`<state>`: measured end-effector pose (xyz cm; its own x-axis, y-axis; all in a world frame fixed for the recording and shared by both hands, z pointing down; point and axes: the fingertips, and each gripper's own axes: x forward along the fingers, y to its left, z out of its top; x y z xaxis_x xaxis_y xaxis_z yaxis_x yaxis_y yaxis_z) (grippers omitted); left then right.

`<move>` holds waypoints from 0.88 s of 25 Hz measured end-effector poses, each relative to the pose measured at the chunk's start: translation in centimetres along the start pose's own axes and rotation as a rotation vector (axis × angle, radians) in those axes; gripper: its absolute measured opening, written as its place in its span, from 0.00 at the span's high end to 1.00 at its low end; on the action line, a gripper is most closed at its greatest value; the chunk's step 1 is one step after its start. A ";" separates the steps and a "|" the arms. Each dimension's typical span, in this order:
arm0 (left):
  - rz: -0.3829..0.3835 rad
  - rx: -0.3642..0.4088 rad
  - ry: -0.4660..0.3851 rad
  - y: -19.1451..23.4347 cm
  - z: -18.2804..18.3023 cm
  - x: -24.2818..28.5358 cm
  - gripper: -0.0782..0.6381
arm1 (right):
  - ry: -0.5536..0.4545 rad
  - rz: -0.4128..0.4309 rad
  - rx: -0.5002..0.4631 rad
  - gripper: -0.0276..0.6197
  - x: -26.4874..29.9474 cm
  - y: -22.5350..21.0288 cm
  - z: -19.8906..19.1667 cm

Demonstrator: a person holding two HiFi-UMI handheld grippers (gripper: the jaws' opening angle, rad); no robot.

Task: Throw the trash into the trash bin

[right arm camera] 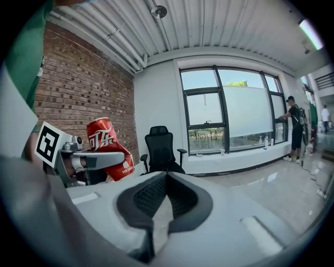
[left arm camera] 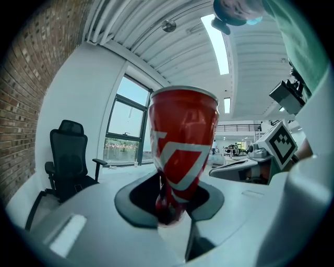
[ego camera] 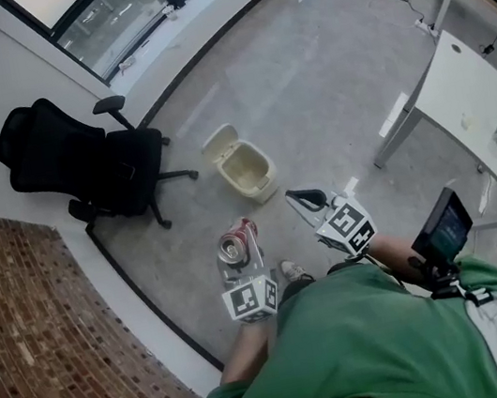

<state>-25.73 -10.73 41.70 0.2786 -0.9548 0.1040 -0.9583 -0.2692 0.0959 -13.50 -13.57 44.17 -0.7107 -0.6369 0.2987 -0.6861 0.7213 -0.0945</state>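
Note:
A dented red drink can [ego camera: 237, 243] is clamped between the jaws of my left gripper [ego camera: 244, 263], held above the floor in front of the person. In the left gripper view the can [left arm camera: 182, 141] stands upright between the pads and fills the middle. My right gripper [ego camera: 307, 199] is to the right of it, shut with nothing in its jaws. From the right gripper view the can [right arm camera: 108, 148] and the left gripper [right arm camera: 86, 159] show at the left. A cream trash bin [ego camera: 248, 167] with its lid flipped open stands on the floor just beyond both grippers.
A black office chair [ego camera: 89, 159] stands left of the bin by the white wall. A brick wall [ego camera: 38, 354] runs along the left. A white table [ego camera: 476, 110] is at the right. People stand by the window [right arm camera: 292, 125].

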 end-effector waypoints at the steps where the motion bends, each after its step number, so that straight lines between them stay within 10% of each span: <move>1: -0.006 0.002 0.003 0.8 0.1 0.3 0.75 | 0.001 -0.007 -0.003 0.95 0.8 0.2 0.2; 22: -0.087 0.018 0.071 9.3 -1.0 6.8 0.75 | 0.014 -0.071 -0.010 0.95 10.7 -0.9 3.2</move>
<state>-32.72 -19.60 44.27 0.3638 -0.9166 0.1659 -0.9312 -0.3532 0.0903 -20.96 -21.90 44.41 -0.6579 -0.6830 0.3173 -0.7333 0.6769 -0.0633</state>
